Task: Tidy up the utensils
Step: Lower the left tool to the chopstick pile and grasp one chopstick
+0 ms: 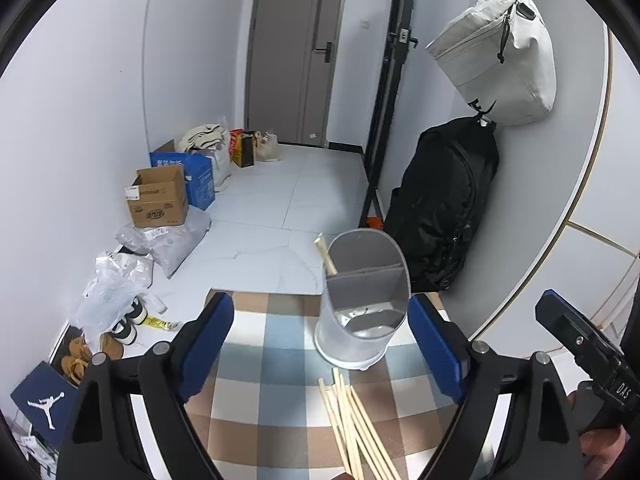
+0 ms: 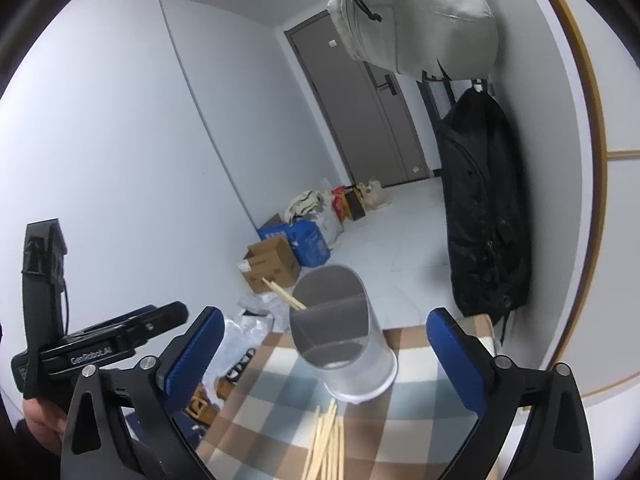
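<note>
A grey utensil holder (image 1: 362, 300) (image 2: 340, 340) with an inner divider stands on the checked tablecloth (image 1: 260, 360) (image 2: 272, 392). A pair of chopsticks (image 1: 326, 254) (image 2: 284, 294) leans out of its far left compartment. Several loose wooden chopsticks (image 1: 356, 428) (image 2: 326, 440) lie in a bundle on the cloth in front of the holder. My left gripper (image 1: 322, 348) is open, with nothing between its blue pads; the holder stands just beyond them. My right gripper (image 2: 320, 352) is open wide, empty, with the holder ahead between its fingers.
The table's far edge lies just behind the holder. A black backpack (image 1: 444, 204) and a pale bag (image 1: 500, 56) hang on the right wall. Cardboard boxes (image 1: 160, 196), plastic bags and shoes lie on the floor at the left. Each view shows the other hand-held gripper at its side.
</note>
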{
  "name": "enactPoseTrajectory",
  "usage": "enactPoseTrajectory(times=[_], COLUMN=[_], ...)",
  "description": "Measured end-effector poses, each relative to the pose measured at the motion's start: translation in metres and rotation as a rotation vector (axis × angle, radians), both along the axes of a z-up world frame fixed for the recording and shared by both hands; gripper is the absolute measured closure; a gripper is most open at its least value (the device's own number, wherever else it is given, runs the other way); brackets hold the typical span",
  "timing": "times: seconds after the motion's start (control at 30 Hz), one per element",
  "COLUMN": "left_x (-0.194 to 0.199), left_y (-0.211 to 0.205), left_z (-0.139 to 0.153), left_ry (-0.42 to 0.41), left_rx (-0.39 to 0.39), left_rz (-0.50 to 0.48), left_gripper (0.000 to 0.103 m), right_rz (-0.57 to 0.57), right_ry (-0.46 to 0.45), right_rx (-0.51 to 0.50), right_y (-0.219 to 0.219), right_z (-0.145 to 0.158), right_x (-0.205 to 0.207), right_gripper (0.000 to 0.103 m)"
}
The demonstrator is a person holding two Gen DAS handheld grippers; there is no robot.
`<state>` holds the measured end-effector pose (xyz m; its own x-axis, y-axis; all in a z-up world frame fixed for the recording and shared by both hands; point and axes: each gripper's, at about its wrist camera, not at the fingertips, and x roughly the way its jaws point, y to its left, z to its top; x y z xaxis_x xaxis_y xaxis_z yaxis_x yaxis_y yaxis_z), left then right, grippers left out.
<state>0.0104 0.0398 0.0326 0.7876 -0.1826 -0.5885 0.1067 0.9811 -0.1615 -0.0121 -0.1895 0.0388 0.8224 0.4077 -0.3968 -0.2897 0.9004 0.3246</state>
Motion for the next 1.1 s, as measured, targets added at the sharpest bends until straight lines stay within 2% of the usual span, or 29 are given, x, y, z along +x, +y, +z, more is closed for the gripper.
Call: enactPoseTrajectory(times=[0.2, 0.37, 0.53, 0.7, 0.9, 1.1], left_x=[-0.003, -0.003, -0.002, 0.005, 0.012, 0.03], left_y=[0.007, 0.008, 0.008, 0.004, 0.005, 0.003], left_z=[-0.031, -0.06, -0.079, -0.095, -0.107, -0.129], left_ry=[0.082, 0.146, 0.187, 0.236, 0.288, 0.38], left_rx=[-0.011, -0.028, -0.026, 0.012, -0.006, 0.008], left_rz=[0.022, 0.035, 0.029, 0.021, 0.011, 0.005], left_gripper=[0.015, 0.015, 0.015, 0.015, 0.015, 0.015], right_rz=[-0.032, 0.008, 0.023, 0.008, 0.002, 0.005], right_ry=[0.007, 0.035, 0.074, 0.092, 0.088, 0.107], right_rx=[-0.103, -0.164, -0.153, -0.117, -0.113, -0.108], right_y=[0.009, 0.019, 0.015, 0.008, 0.009, 0.01], right_z=[-0.02, -0.04, -0.056, -0.06, -0.062, -0.066], right_x=[-0.008, -0.007, -0.006, 0.0, 0.001, 0.008], right_gripper=[0.0, 0.0, 0.0, 0.0, 0.0, 0.0])
